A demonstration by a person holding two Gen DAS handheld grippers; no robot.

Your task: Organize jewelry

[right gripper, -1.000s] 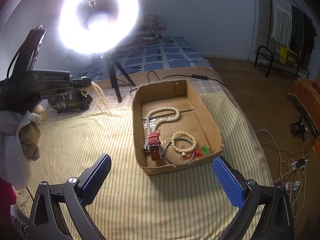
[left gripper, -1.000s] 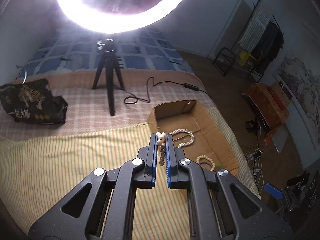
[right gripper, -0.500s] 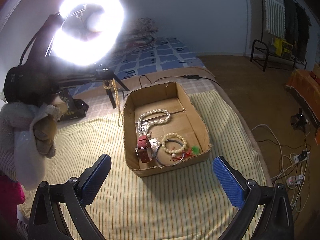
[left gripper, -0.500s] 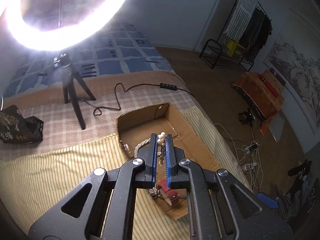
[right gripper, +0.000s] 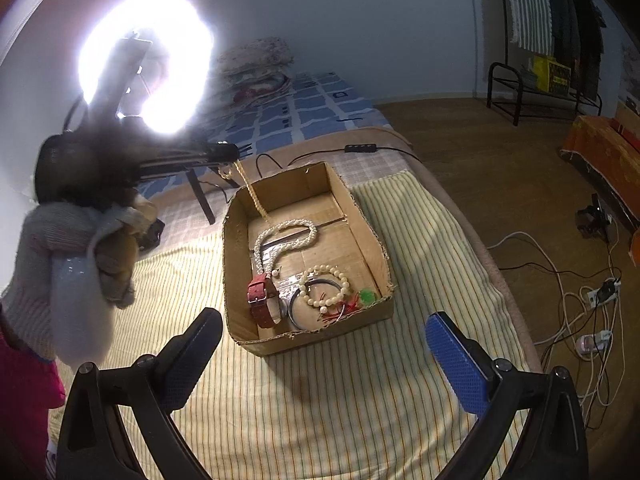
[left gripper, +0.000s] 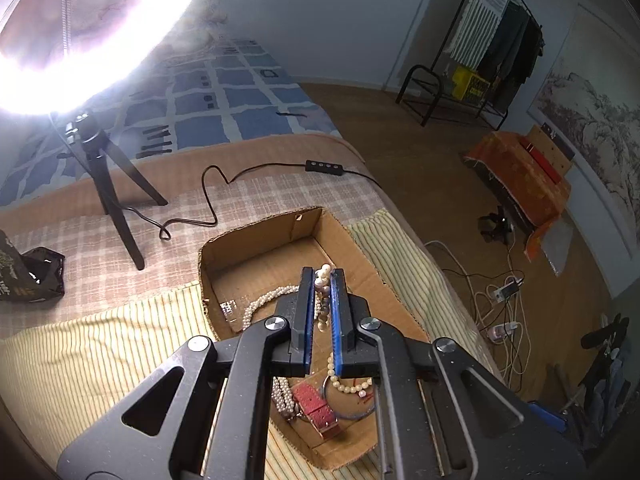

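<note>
My left gripper (left gripper: 322, 276) is shut on a cream bead strand (left gripper: 323, 277) and hangs above the cardboard box (left gripper: 256, 232). From the right wrist view, the left gripper (right gripper: 226, 154) reaches in from the left, and the strand (right gripper: 253, 196) dangles from it down into the box (right gripper: 312, 338). A pearl necklace (right gripper: 286, 232), a red-strapped watch (right gripper: 260, 300), a beaded bracelet (right gripper: 324, 284), a thin bangle (right gripper: 296, 314) and a green charm (right gripper: 366, 296) lie in the box. My right gripper (right gripper: 322, 322) stands open just before the box's near wall, with nothing between its fingers.
The box sits on a striped bedspread (right gripper: 320, 400). A ring light (left gripper: 80, 20) on a tripod (left gripper: 108, 184) stands behind it, its cable and controller (left gripper: 324, 167) across the bed. A black bag (left gripper: 28, 276) lies left. The bed edge, floor and cords (right gripper: 592, 300) are right. A gloved hand (right gripper: 72, 260) holds the left gripper.
The left gripper has carried the bead strand to the right, from beside the box to above it, and the strand now hangs inside. The right gripper shifted slightly and stays open.
</note>
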